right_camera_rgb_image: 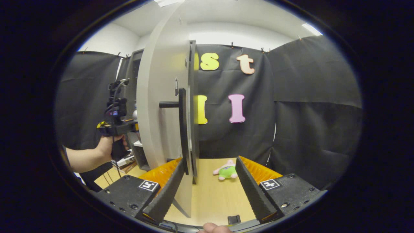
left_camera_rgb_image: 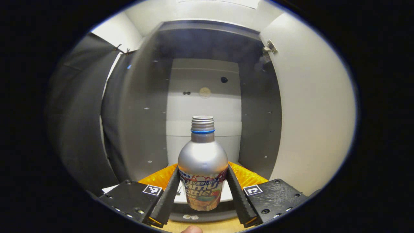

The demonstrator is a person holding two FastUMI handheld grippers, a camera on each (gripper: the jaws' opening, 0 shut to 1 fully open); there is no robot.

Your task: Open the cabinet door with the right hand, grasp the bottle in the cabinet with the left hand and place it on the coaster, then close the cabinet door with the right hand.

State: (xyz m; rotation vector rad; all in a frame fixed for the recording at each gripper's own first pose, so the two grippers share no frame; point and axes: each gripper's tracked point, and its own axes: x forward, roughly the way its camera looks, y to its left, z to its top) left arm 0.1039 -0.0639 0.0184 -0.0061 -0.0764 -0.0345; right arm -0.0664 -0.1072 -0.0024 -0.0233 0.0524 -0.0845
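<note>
My left gripper (left_camera_rgb_image: 202, 191) has its two fingers pressed against either side of the aluminium bottle (left_camera_rgb_image: 202, 168), gripping it low on the printed label. The bottle stands upright between them, its open threaded neck with a blue ring rising above my fingertips. Behind it lies the open cabinet (left_camera_rgb_image: 200, 81), and the cabinet door (left_camera_rgb_image: 310, 106) is swung out to the right. My right gripper (right_camera_rgb_image: 210, 181) has its fingers spread apart with nothing held; the door's edge and its dark bar handle (right_camera_rgb_image: 181, 126) stand just beside its left finger. Beyond, on the wooden table (right_camera_rgb_image: 210, 194), lies a pink and green plush toy (right_camera_rgb_image: 226, 171).
</note>
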